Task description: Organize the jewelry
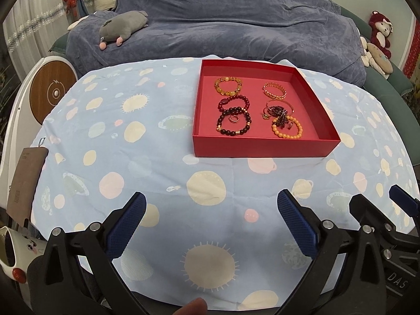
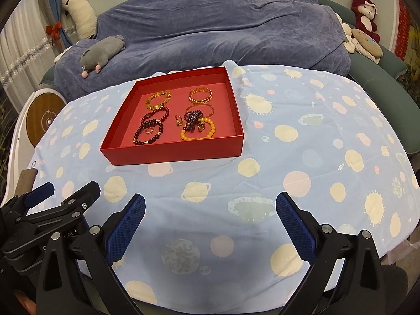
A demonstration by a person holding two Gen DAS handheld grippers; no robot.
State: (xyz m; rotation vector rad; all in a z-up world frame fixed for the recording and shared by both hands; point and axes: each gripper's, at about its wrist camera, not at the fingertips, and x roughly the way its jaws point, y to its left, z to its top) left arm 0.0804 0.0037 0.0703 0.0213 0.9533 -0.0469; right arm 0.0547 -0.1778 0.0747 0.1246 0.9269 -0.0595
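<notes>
A red open box (image 1: 265, 145) (image 2: 173, 152) stands on the table with a light blue planet-print cloth (image 1: 157, 157) (image 2: 302, 144). Inside lie several bracelets: a yellow bead one (image 1: 227, 86), a gold chain one (image 1: 274, 90), a dark red one (image 1: 233, 103), a dark bead one with a ring inside (image 1: 233, 124), an orange bead one (image 1: 287, 131) and a purple bead tangle (image 1: 278, 113). My left gripper (image 1: 211, 225) is open and empty, well short of the box. My right gripper (image 2: 210, 223) is open and empty beside it; it also shows in the left wrist view (image 1: 378, 210).
A sofa under a blue-grey blanket (image 1: 223, 18) lies behind the table, with a grey plush (image 1: 122, 26) and a red plush (image 1: 380, 31). A round wooden-faced device (image 1: 51, 92) stands left. A mug (image 1: 13, 257) and brown pouch (image 1: 23, 183) sit at the left edge.
</notes>
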